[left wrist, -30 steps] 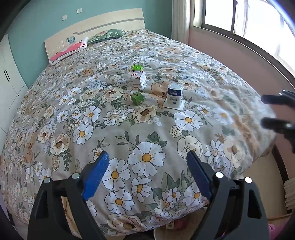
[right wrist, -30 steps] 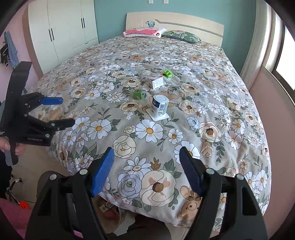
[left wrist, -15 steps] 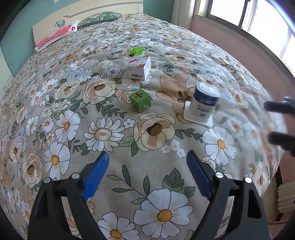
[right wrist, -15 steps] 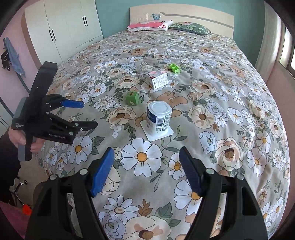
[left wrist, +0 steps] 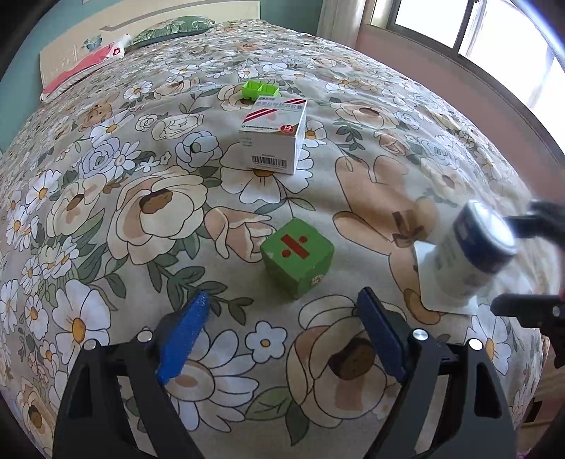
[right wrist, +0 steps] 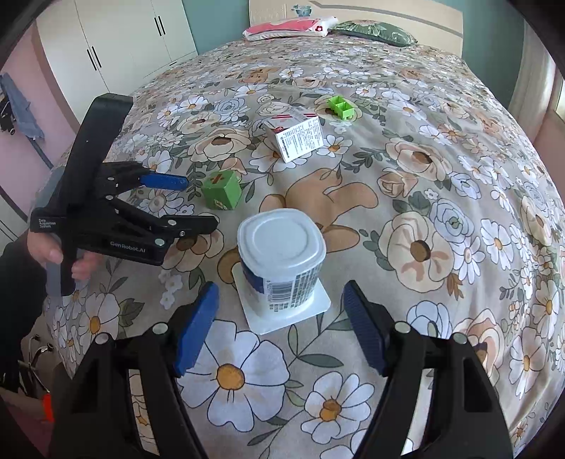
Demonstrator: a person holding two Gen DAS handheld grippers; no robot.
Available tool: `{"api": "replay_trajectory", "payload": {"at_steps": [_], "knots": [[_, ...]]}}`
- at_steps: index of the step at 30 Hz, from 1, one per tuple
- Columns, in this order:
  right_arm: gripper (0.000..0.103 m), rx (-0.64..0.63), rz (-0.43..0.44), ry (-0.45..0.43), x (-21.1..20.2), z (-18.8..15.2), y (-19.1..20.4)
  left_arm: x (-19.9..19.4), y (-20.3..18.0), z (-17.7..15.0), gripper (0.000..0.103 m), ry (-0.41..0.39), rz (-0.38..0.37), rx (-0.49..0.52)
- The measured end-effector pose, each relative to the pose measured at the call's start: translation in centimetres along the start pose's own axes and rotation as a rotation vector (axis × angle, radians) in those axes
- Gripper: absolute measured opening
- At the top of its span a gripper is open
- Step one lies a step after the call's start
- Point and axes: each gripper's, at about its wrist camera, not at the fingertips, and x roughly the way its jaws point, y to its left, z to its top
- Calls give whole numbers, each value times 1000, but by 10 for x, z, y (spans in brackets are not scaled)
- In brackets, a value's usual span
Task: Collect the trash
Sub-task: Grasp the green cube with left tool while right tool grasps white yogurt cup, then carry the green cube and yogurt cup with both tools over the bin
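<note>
On the floral bedspread lie a green cube with a red division sign, a white medicine box, a small green tray and an upside-down white and blue cup on its lid. My left gripper hangs open just short of the green cube. My right gripper is open, its blue pads either side of the cup's near edge without touching it. The cup shows blurred at the right of the left wrist view, between the right gripper's fingers.
A pink pillow and a green pillow lie by the headboard. White wardrobes stand to the left, a window to the right. A hand holds the left gripper past the bed's edge.
Both grippers have come down and forward over the bed. The cube now sits just ahead of the left jaws and the cup just ahead of the right jaws. Both stayed open.
</note>
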Motion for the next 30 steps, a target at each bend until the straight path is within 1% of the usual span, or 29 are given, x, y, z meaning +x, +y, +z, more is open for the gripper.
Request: {"api": "replay_trajectory", "payload": {"at_steps": [5,10,11,12,13,14,16,17,18,21,25,28,30], "knots": [[73,-1,65,-3,18,8,-6,16,1,13,88,-34,1,36],[72,3,86,-4,33,12,-8,22,7,18,87,-56,-40,-3],[69,5,89,-9,35,13,-8,23,7,18,87,-58,-44,-10],[57,8,95,-3,37,13,-8,24,7,19,86,-62,-47,-16],[49,12,97,8,41,13,-9,25,6,20,81,-64,-47,-20],[49,19,96,4,43,12,-9,26,5,21,76,-64,-40,-20],[49,27,93,-11,43,11,-9,27,3,21,56,-65,-42,-35],[49,31,91,-15,42,11,-8,26,3,21,50,-67,-55,-50],[49,36,90,-18,41,11,-8,25,4,20,41,-67,-67,-66],[49,72,96,-20,39,9,-9,22,3,16,41,-69,-54,-110],[49,101,89,-37,28,4,-7,12,-5,9,41,-62,16,-131],[49,108,82,-41,15,1,-3,3,-8,4,41,-42,47,-159],[49,103,66,-46,5,-1,2,-8,-10,1,41,-42,78,-155]]}}
